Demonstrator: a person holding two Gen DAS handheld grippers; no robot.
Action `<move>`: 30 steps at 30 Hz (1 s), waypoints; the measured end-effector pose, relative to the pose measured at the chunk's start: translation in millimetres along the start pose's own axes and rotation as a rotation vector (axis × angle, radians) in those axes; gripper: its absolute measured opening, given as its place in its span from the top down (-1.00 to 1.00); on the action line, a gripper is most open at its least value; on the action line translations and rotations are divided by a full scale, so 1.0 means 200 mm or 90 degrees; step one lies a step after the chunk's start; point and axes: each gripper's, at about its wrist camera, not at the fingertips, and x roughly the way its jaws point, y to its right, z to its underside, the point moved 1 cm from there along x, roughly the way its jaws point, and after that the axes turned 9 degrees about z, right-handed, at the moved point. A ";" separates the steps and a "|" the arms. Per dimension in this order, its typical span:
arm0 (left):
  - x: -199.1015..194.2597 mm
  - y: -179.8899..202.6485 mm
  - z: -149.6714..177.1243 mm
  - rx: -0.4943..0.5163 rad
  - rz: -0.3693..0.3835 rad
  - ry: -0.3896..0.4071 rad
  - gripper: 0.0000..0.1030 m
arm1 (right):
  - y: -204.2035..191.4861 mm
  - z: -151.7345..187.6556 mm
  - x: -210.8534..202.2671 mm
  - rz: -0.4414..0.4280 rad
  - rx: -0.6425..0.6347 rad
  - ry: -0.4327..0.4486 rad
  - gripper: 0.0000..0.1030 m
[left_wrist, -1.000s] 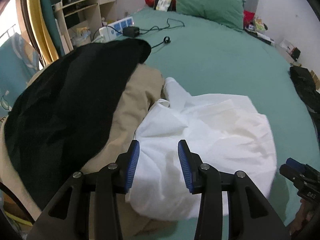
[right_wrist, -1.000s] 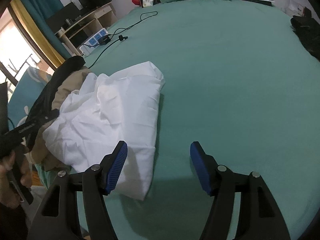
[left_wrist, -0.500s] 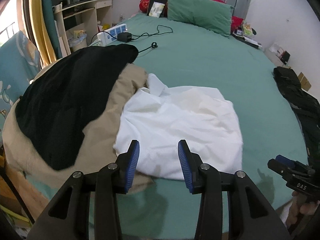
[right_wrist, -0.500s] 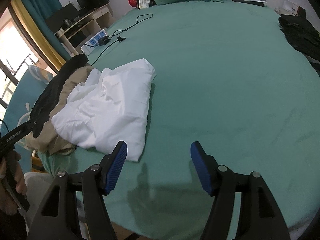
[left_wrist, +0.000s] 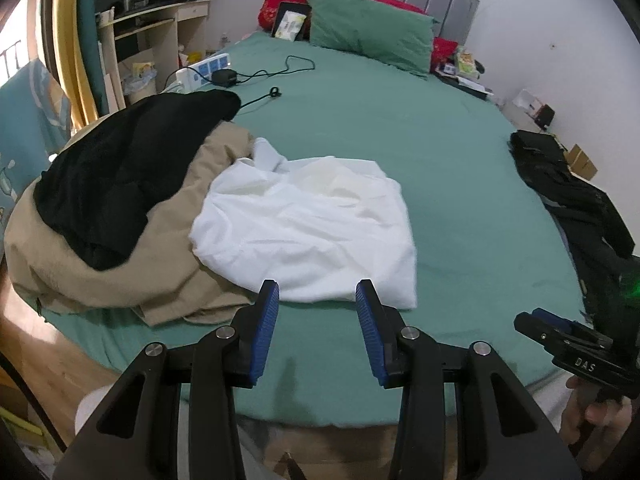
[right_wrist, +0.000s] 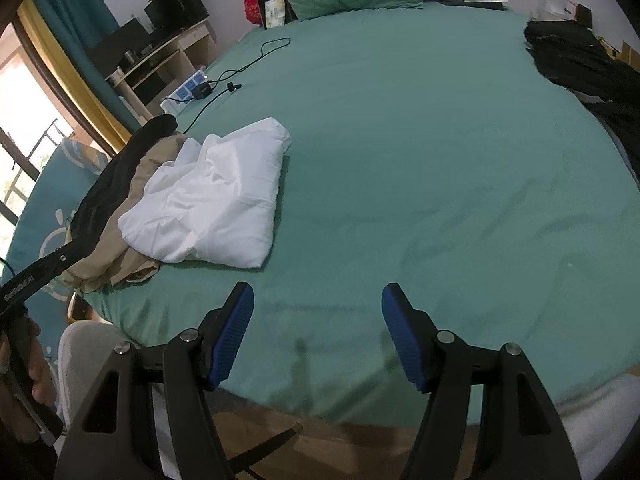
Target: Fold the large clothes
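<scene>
white garment point(left_wrist: 308, 224): thin, matt, creased cloth on the bed sheet point(left_wrist: 460, 168)
tan garment point(left_wrist: 120, 276): coarser-looking matt cloth beside the white garment
black garment point(left_wrist: 120, 168): dull, perhaps fleecy
bed sheet: smooth matt green cloth
left gripper point(left_wrist: 317, 332): matt black plastic, ribbed blue pads, shiny metal pins

Pulled both my grippers back toward the foot of the bed. The white garment point(left_wrist: 308, 232) now lies ahead of the left gripper point(left_wrist: 317, 330) instead of under it, and well off to the front-left of the right gripper point(right_wrist: 317, 334).
</scene>
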 end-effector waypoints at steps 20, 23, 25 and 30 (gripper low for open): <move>-0.23 0.48 -0.01 0.105 0.067 0.051 0.16 | 0.20 -0.03 -0.52 0.073 0.024 0.118 -0.30; -0.28 0.55 -0.02 0.132 0.061 0.075 0.16 | 0.21 -0.05 -0.60 0.078 0.023 0.143 -0.31; -0.33 0.58 -0.04 0.136 0.067 0.090 0.16 | 0.22 -0.07 -0.66 0.081 0.024 0.158 -0.32; -0.48 0.65 -0.08 0.152 0.074 0.162 -0.20 | 0.20 -0.11 -0.79 0.092 0.014 0.200 -0.39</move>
